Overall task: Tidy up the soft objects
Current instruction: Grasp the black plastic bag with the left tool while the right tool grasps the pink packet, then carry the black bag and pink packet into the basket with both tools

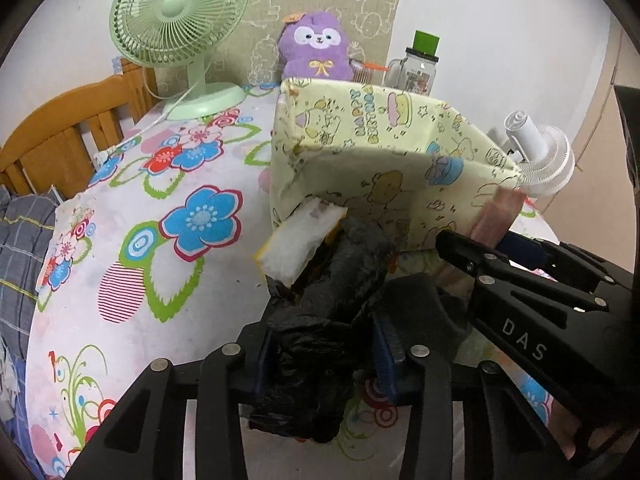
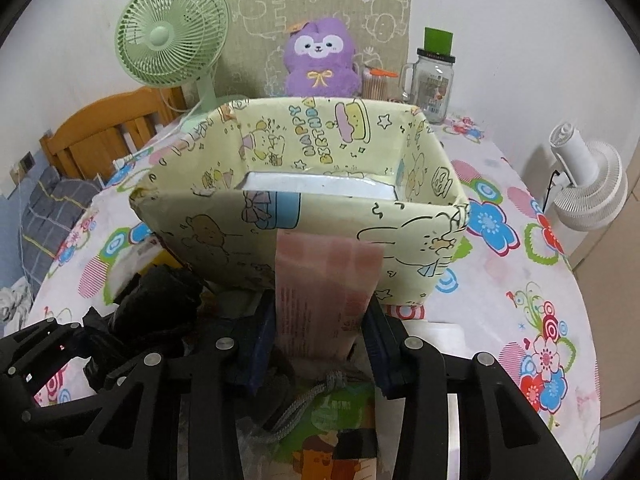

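Note:
A yellow cartoon-print box (image 1: pixel 360 152) (image 2: pixel 224 224) stands open-topped on the floral tablecloth, with something white (image 2: pixel 312 186) on its floor. My left gripper (image 1: pixel 324 356) is shut on a crumpled black plastic bag (image 1: pixel 344 276), just in front of the box's near wall. A white and yellow soft pack (image 1: pixel 300 240) lies against that bag. My right gripper (image 2: pixel 320 344) is shut on a pink packet (image 2: pixel 324 280) (image 1: pixel 496 216), held upright against the box's front wall. Each gripper shows in the other's view: the right (image 1: pixel 520 280), the left (image 2: pixel 80 360).
At the back stand a green desk fan (image 1: pixel 176 24), a purple plush toy (image 1: pixel 316 48), a glass jar with a green lid (image 2: pixel 434 80) and a white fan (image 2: pixel 588 184). A wooden chair (image 1: pixel 60 132) is at the left. A green packet with a grey cord (image 2: pixel 340 412) lies under my right gripper.

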`<state>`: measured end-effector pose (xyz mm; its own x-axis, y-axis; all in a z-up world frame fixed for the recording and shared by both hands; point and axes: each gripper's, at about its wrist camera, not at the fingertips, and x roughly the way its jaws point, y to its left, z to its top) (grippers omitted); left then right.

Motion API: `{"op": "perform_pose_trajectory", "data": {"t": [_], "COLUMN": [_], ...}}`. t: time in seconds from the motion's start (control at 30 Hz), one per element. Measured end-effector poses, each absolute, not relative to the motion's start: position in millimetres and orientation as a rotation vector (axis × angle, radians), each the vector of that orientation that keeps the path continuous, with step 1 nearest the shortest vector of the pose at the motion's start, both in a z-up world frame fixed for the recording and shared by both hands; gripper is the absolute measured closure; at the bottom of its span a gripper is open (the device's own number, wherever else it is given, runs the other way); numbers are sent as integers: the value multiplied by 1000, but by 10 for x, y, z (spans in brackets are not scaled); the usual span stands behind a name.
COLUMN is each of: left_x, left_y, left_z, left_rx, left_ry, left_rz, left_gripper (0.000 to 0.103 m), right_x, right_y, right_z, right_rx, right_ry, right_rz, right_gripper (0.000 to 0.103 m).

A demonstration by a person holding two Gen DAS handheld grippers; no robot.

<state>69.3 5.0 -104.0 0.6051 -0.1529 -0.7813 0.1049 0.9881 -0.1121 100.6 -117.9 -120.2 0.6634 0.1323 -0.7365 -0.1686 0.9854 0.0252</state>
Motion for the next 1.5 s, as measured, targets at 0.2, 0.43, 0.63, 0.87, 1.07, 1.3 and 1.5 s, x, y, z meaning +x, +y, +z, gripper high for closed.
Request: {"op": "perform_pose_trajectory", "data": {"t": [0.2, 0.43, 0.63, 0.87, 1.07, 1.3, 1.5], "left_x": [643, 588, 557, 558, 575, 583, 598], "left_y": [37, -14, -60, -122, -155, -186, -231], "left_z": [-955, -856, -718, -597, -478, -332, -207], "left_rx": [-69, -62, -45, -37, -50, -39, -36], "left_ry": [885, 862, 831, 810, 779, 744, 717], "left_rz": [-158, -167, -177, -195, -193, -196, -214], "left_gripper": [71, 75, 75, 75, 75, 75, 75], "right_x": [931, 848, 784, 725, 685, 648, 627], "right_y": [-1190, -1231, -1273, -1327, -1360, -1384, -1431], "right_z": [-1101, -996, -899, -774, -663, -513, -354], "right_rx": [-39, -34, -28, -22, -31, -35, -37], "right_ry": [798, 770, 747, 720, 694, 661, 623], "right_rz": [174, 176, 172, 161, 145, 136, 118], "right_gripper": [59, 60, 60, 60, 60, 60, 60]}}
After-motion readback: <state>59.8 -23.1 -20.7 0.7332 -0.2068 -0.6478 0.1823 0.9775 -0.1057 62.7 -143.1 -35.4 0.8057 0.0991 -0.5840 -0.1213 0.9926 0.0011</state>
